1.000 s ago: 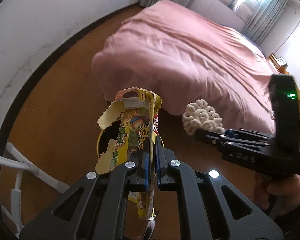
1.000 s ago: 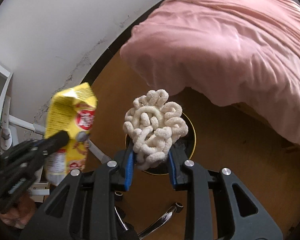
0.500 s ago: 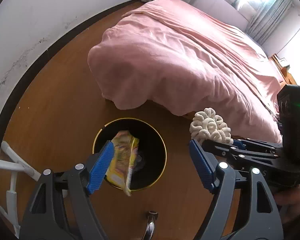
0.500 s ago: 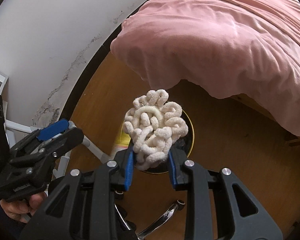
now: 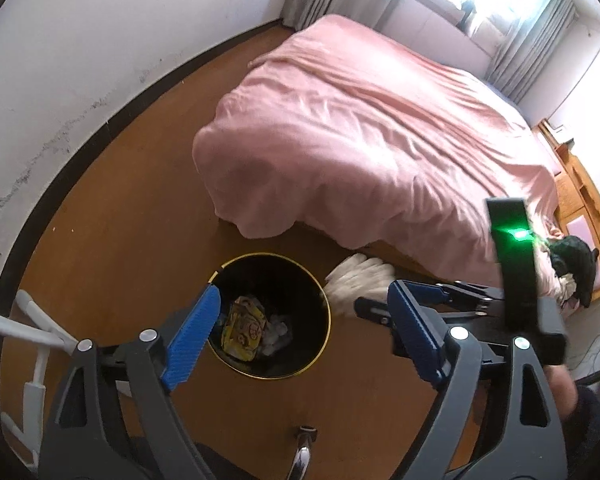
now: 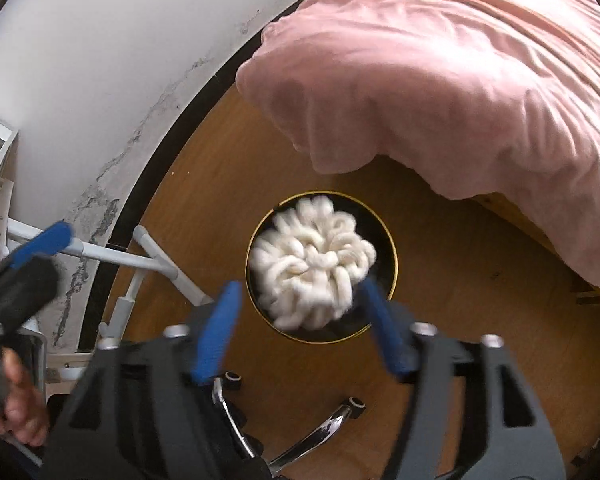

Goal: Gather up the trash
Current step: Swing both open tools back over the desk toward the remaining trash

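A black round bin with a gold rim (image 5: 327, 312) (image 6: 394, 256) stands on the wooden floor below both grippers. A yellow snack wrapper (image 5: 242, 334) lies inside it. My left gripper (image 5: 300, 340) is open and empty above the bin. My right gripper (image 6: 300, 320) is open; a white curly foam wad (image 6: 310, 264) is blurred in the air just past its fingers, over the bin mouth. In the left wrist view the wad (image 5: 358, 280) shows at the bin's right rim, in front of the right gripper (image 5: 376, 308).
A bed with a pink cover (image 5: 380, 140) (image 6: 460, 72) stands just beyond the bin. A white metal rack (image 6: 156, 264) (image 5: 32, 332) stands by the wall at left. Chrome chair legs with castors (image 6: 320, 436) lie below. Wooden furniture (image 5: 580, 200) is far right.
The left gripper opened and the yellow wrapper fell into the bin. The right gripper has now opened too, and the white wad has left its fingers and is dropping.
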### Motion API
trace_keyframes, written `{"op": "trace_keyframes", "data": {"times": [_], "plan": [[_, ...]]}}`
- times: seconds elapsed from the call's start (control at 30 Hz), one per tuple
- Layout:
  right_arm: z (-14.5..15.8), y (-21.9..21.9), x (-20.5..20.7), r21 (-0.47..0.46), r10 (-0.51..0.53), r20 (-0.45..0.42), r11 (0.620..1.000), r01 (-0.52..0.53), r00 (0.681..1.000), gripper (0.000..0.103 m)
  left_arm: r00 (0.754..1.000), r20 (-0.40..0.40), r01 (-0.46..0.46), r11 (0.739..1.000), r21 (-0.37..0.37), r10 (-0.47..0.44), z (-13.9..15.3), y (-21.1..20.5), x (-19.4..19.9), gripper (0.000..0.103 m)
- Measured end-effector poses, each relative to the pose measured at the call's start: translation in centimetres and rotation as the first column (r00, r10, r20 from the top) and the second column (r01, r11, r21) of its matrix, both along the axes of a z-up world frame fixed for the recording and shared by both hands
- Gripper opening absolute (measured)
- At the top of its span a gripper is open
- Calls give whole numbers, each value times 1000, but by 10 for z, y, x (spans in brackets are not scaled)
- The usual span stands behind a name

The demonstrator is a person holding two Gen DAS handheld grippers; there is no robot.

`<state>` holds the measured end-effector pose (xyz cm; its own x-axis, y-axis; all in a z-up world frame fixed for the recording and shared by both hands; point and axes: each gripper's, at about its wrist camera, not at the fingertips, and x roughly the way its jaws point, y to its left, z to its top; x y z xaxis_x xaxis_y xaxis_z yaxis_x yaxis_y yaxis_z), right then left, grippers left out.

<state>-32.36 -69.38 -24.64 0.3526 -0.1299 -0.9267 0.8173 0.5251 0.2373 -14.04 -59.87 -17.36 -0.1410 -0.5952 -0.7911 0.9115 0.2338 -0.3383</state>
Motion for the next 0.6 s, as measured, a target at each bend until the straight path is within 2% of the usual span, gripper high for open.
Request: {"op": "trace_keyframes", "data": {"times": [0.2,0.3,0.4,0.47,0.53,0.6], "plan": [[29,10,2,-52,-12,20,999,13,1000,66,999,24,-43,998,-43,44,47,40,5,91],[62,26,14,-114,18,50,993,-12,999,74,995,64,-74,996,-46,76,76,72,11,92],[101,53,37,-189,89,88,979,-71,992,75,986,112,-118,991,-67,125,106,115,26,93],[126,73,58,-230,149,116,966,-119,982,75,971,155,-172,981,-84,183,124,150,43,93],[153,102,91,-278,244,148,940,-196,958,75,941,206,-252,963,-97,267,136,188,63,93],[169,129,123,-308,331,164,912,-271,929,75,893,259,-353,930,-104,368,144,228,87,93]]}}
